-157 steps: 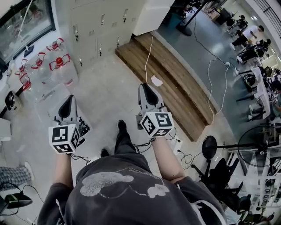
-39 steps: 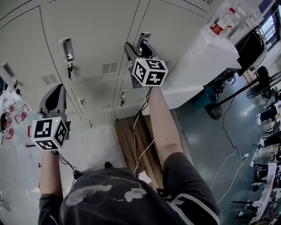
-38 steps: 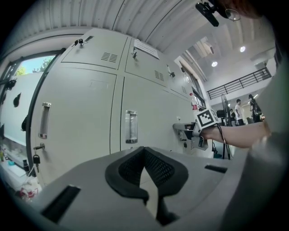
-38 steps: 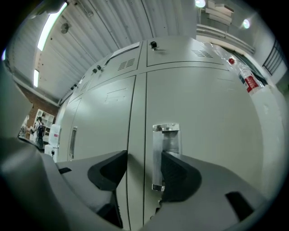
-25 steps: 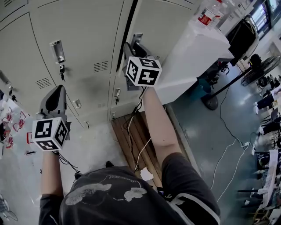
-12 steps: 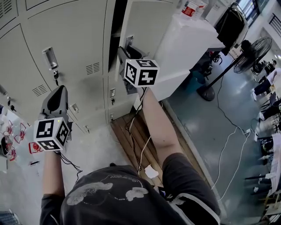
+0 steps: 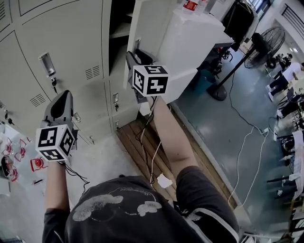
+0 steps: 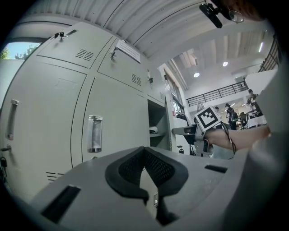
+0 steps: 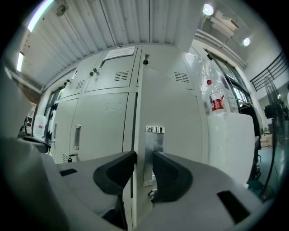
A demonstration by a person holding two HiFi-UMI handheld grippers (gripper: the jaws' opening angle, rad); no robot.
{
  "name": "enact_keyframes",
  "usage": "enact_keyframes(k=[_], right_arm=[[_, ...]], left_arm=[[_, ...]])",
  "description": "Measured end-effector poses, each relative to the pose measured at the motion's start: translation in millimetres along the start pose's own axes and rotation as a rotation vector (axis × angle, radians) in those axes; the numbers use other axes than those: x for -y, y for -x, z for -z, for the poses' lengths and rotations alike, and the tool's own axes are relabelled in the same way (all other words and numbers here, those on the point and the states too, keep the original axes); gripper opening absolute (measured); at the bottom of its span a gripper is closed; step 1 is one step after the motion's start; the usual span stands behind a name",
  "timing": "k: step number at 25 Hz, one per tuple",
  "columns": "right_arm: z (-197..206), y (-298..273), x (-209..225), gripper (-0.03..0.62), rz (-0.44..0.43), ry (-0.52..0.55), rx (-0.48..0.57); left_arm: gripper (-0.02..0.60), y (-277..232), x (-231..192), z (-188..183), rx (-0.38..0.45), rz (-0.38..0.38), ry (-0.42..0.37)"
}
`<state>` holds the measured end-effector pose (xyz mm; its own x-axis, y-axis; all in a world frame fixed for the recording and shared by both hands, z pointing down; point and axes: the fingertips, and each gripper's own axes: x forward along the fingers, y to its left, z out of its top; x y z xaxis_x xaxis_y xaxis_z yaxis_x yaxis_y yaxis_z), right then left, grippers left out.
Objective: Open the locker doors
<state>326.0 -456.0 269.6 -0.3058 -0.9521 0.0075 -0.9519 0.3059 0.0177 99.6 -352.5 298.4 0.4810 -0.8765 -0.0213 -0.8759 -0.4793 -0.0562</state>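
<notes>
Head view showed the lockers (image 7: 61,38) as a pale grey bank, with one door (image 7: 154,23) standing ajar from its compartment (image 7: 118,19). A shelf (image 7: 119,31) crossed the dark inside. In the left gripper view a small pale item (image 8: 154,130) lay on that shelf, too small to name. The right gripper (image 7: 134,53) was held level at the door's free edge. In its own view its jaws were closed on that edge, one behind the door and one on the front against the metal handle (image 9: 155,144). The left gripper (image 7: 63,97) hung lower and to the left, apart from the lockers, its jaws together and holding nothing. The neighbouring locker was shut, its pull (image 7: 47,64) untouched. Just right of the door stood a white cabinet (image 7: 199,38) with a red-labelled bottle (image 7: 190,4) on top. Below the lockers a wooden platform (image 7: 142,142) lay on the floor (image 7: 223,118), which was grey and glossy. Cables (image 7: 243,152) trailed across it, and a fan (image 7: 267,45) stood further off. Red-and-clear objects (image 7: 37,163) lay at the left edge, and people (image 7: 289,71) were at the far right.
</notes>
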Motion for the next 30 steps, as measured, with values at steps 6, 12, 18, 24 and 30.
enact_keyframes(k=[6, 12, 18, 24, 30], right_arm=[[0.3, 28.6, 14.3, 0.143, 0.058, 0.017, 0.006], [-0.3, 59.5, 31.7, 0.118, 0.103, 0.042, 0.009], [0.5, 88.3, 54.9, 0.089, 0.141, 0.042, 0.018], [1.0, 113.4, 86.1, 0.083, 0.172, 0.021, 0.046], [3.0, 134.4, 123.8, 0.081, 0.231, 0.020, 0.073]], left_arm=[[0.008, -3.1, 19.7, 2.8, 0.002, 0.044, 0.014], [0.008, -12.4, 47.5, 2.2, 0.008, 0.103, 0.019], [0.008, -24.4, 78.3, -2.2, 0.025, 0.163, 0.016], [0.008, -38.3, 106.2, -1.9, 0.024, 0.205, 0.011], [0.008, -55.8, 128.9, 2.8, 0.011, 0.238, 0.003]])
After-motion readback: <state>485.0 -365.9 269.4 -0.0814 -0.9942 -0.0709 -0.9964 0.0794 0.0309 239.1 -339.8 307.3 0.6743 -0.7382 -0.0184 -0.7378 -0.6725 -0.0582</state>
